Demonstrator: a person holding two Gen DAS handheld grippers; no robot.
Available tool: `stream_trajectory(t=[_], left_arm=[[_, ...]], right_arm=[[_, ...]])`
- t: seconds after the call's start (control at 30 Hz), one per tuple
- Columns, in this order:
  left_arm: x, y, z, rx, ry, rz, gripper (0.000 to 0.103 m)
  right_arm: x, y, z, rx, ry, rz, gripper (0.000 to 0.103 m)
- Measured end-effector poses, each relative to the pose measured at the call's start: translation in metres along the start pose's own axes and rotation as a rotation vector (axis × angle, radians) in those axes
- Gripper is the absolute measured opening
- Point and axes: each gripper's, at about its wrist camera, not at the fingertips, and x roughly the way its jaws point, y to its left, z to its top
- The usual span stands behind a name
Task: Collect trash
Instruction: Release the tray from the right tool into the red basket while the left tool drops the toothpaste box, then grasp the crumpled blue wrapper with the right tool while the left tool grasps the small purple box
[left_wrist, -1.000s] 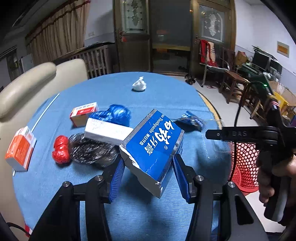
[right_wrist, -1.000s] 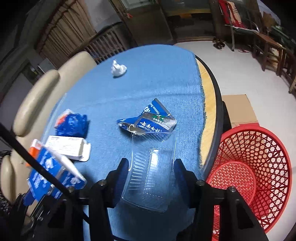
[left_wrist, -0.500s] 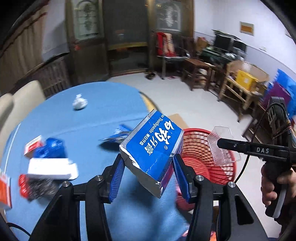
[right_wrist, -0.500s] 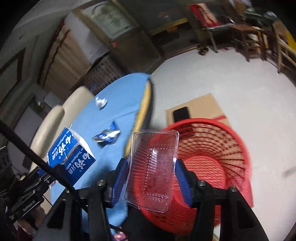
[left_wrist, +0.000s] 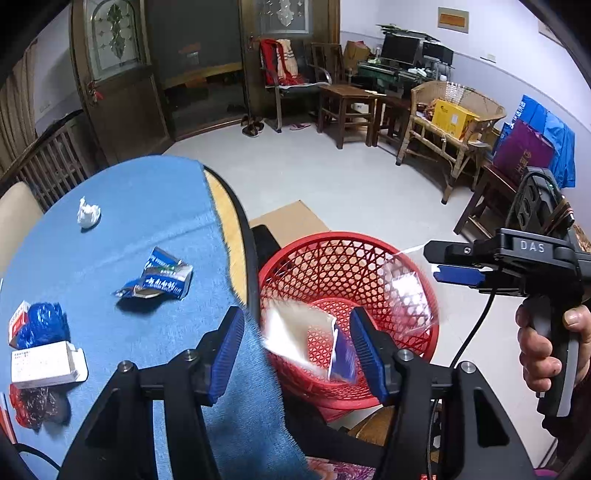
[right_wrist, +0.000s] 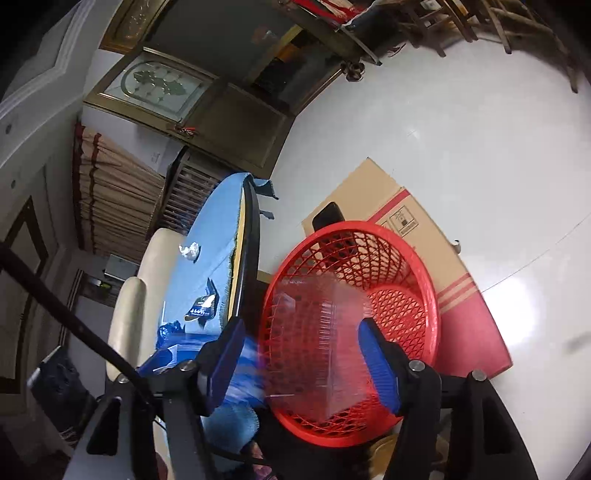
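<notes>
Lower centre of the left wrist view, the left gripper (left_wrist: 297, 350) is seen with its jaws opening, and the blurred blue toothpaste box (left_wrist: 314, 345) lies loose between them over the red basket (left_wrist: 332, 258). In the right wrist view, the right gripper (right_wrist: 301, 363) is likewise opening, the clear plastic tray (right_wrist: 314, 332) blurred between its pads, gripped by neither, above the same basket.
</notes>
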Motion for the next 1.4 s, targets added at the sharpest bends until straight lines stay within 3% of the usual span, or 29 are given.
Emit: stream_trajectory(t=[0.17, 0.37, 0.57, 0.63, 0.73, 0.9, 1.1, 1.3, 1.4], left_arm=[[-0.009, 0.021, -0.012, -0.047, -0.008, 0.025, 0.06], [-0.036, 0.063, -0.041, -0.134, -0.044, 0.113, 0.06], [-0.076, 0.139, -0.073, -0.318, -0.1, 0.251, 0.06], [-0.088, 0.169, -0.086, -0.385, -0.111, 0.304, 0.068], [-0.103, 0.214, -0.106, -0.503, -0.122, 0.367, 0.07], [-0.112, 0.264, -0.125, -0.668, -0.118, 0.35, 0.07], [-0.096, 0.285, -0.103, -0.636, -0.115, 0.318, 0.07], [-0.052, 0.315, -0.084, -0.674, -0.009, 0.166, 0.07], [-0.041, 0.317, -0.085, -0.681, 0.021, 0.14, 0.07]], right_arm=[[0.008, 0.009, -0.002, -0.018, 0.011, 0.004, 0.068], [0.034, 0.057, -0.008, -0.153, 0.058, 0.011, 0.068], [0.076, 0.115, -0.017, -0.299, 0.121, 0.016, 0.068], [0.092, 0.132, -0.019, -0.342, 0.136, 0.018, 0.068], [0.122, 0.162, -0.023, -0.427, 0.164, 0.007, 0.068], [0.167, 0.186, -0.024, -0.511, 0.187, -0.03, 0.068], [0.208, 0.201, -0.019, -0.605, 0.168, -0.095, 0.068], [0.24, 0.22, -0.018, -0.723, 0.191, -0.135, 0.074], [0.256, 0.222, -0.021, -0.769, 0.225, -0.168, 0.075]])
